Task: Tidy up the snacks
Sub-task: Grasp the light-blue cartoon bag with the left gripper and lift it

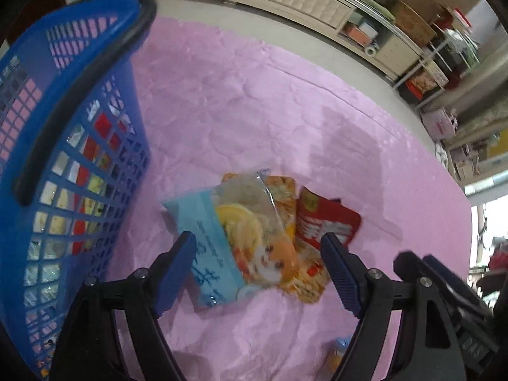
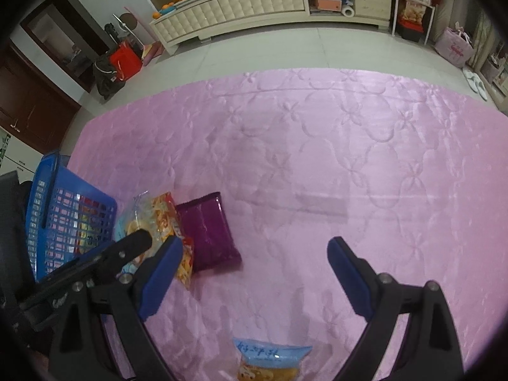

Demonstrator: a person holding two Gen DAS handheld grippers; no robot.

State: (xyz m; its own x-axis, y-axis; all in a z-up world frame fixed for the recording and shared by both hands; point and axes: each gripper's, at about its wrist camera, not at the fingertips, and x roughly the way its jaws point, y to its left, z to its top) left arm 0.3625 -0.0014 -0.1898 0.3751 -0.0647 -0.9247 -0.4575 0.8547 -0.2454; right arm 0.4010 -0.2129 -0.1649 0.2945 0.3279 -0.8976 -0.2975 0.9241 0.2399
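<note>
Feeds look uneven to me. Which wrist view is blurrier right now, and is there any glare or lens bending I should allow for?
Left wrist view is softer: the blue basket and snack packets smear with motion. Right wrist view is sharper; the pink cloth shows sheen, and the purple packet glints. Both are fisheye, bowing the cabinet and darkening the corners.

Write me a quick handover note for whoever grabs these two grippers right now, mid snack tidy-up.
Left gripper: open, empty, over the light blue snack bag.
Right gripper: open, empty, above bare pink cloth.
Blue basket stands at the left and already holds several packets.
Left to do: the light blue bag, the orange packet under it, the red packet, the purple packet, and a second blue-topped bag near the right gripper.
</note>
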